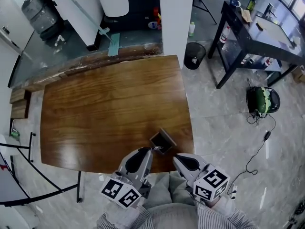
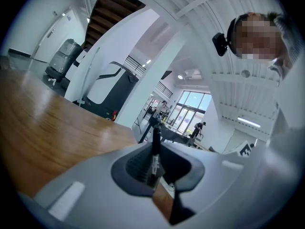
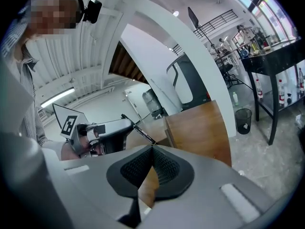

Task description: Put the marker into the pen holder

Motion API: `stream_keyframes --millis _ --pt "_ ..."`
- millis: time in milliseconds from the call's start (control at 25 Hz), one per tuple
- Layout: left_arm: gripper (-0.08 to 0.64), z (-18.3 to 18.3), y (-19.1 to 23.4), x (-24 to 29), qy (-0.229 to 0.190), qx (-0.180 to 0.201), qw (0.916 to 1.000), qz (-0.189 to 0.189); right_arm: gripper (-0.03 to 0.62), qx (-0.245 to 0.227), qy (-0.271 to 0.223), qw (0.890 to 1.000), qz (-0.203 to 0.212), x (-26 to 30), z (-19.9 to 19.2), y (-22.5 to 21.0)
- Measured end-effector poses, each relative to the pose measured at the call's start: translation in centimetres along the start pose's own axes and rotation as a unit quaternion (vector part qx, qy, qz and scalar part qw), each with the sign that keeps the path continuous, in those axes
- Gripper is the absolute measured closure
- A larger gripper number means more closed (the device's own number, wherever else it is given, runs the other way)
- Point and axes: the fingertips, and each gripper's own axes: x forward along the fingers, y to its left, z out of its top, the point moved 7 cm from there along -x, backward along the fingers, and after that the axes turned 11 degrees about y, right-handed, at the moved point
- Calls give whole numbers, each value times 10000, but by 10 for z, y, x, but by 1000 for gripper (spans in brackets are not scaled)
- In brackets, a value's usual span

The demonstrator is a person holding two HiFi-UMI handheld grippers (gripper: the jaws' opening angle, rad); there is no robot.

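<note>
A dark square pen holder [image 1: 162, 140] stands on the wooden table [image 1: 109, 109], close to its front edge. My left gripper [image 1: 150, 150] is shut on a black marker [image 1: 156, 148], whose tip reaches the holder's near rim. In the left gripper view the marker [image 2: 155, 149] stands upright between the pads of that gripper [image 2: 155, 168]. My right gripper [image 1: 175, 156] hangs just right of the holder, off the table's front edge. Its jaws meet at the tips with nothing between them [image 3: 152, 149]. From that side the marker [image 3: 142, 133] sticks out slanted from the left gripper [image 3: 128, 125].
A black waste bin [image 1: 194, 55] stands on the floor beyond the table's far right corner. A black desk [image 1: 267, 37] with bottles is at the right, with a green device [image 1: 261, 100] and a cable on the floor beside it. A white pillar [image 1: 176, 18] rises behind.
</note>
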Motion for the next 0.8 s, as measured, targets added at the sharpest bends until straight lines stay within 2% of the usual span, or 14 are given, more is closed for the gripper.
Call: stream_keyframes --millis 240,440,800 --pt "509 -8 14 16 200 76 9997 72 592 152 148 9998 -63 7 -9 -8" --pt "509 -22 22 32 518 238 9983 141 593 327 204 9992 -137 10 -21 -13" --pt "509 -43 27 53 975 286 9947 164 592 582 268 9977 -211 13 -36 -26"
